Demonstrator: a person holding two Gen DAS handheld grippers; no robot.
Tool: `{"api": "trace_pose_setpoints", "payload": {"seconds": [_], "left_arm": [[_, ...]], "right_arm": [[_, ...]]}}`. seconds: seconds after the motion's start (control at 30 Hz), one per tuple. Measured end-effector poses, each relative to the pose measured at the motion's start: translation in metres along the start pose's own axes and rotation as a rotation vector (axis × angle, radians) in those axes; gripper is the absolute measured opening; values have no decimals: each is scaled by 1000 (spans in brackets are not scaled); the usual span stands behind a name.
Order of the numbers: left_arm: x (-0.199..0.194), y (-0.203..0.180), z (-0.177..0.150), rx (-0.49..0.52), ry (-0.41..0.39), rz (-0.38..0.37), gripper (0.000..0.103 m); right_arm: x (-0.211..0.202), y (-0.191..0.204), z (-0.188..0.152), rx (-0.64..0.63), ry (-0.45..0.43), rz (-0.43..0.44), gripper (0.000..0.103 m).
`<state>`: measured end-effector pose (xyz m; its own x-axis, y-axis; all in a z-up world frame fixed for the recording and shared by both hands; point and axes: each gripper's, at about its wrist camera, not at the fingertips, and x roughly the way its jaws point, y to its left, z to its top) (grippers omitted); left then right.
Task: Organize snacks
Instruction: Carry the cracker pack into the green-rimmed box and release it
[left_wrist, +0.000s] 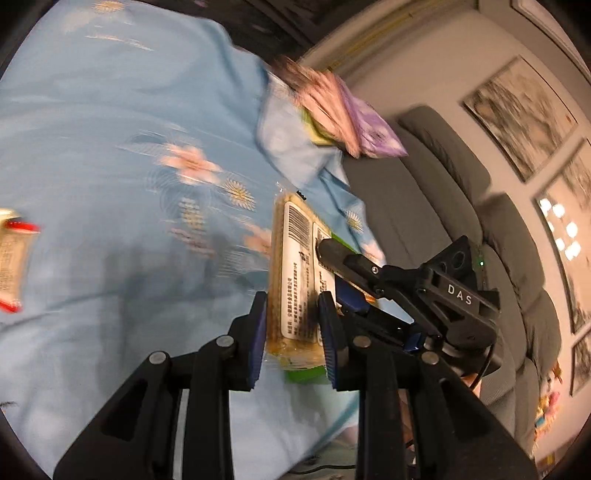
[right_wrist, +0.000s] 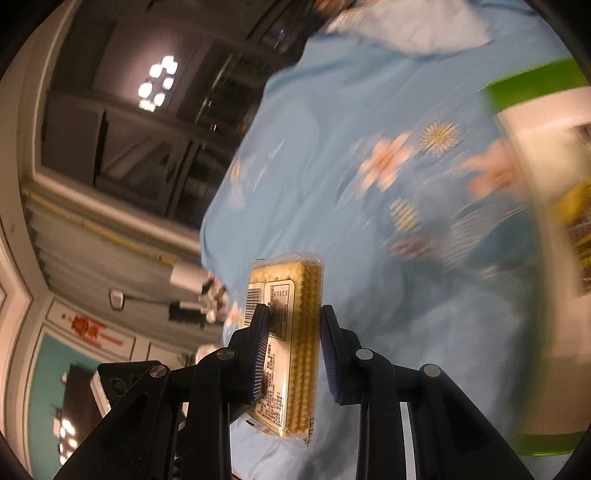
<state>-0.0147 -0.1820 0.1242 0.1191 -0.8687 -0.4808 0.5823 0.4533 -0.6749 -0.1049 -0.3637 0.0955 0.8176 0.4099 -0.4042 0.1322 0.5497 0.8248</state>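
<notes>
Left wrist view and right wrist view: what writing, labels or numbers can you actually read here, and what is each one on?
"DAS": white letters on the black body of the other hand-held gripper, seen in the left wrist view.
Cracker pack label: a barcode and dense print, too small to read.
Second cracker pack label: a barcode and fine print, unreadable.
Red sign on the wall: blurred, unreadable.
Red-trimmed packet: its print is blurred.

Two clear-wrapped cracker packs, lifted off the blue flowered cloth

One cracker pack stands on edge, label showing; the other cracker pack does likewise.
</notes>
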Motion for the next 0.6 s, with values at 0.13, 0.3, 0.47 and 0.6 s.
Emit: {"api": "trace_pose_setpoints", "payload": {"seconds": [0.13, 0.3, 0.47, 0.6], "left_arm": [[55, -43, -2, 50, 74, -44, 27], [110, -72, -10, 85, 156, -41, 27], [159, -83, -18, 123, 239, 1, 28], [178, -83, -20, 151, 256, 44, 28]], "right_arm": [[-58, -30, 18, 45, -89, -34, 29], [-104, -75, 35, 130, -157, -75, 29], [-124, -112, 43, 183, -195, -158, 29], [-127, -134, 48, 201, -195, -186, 29]]}}
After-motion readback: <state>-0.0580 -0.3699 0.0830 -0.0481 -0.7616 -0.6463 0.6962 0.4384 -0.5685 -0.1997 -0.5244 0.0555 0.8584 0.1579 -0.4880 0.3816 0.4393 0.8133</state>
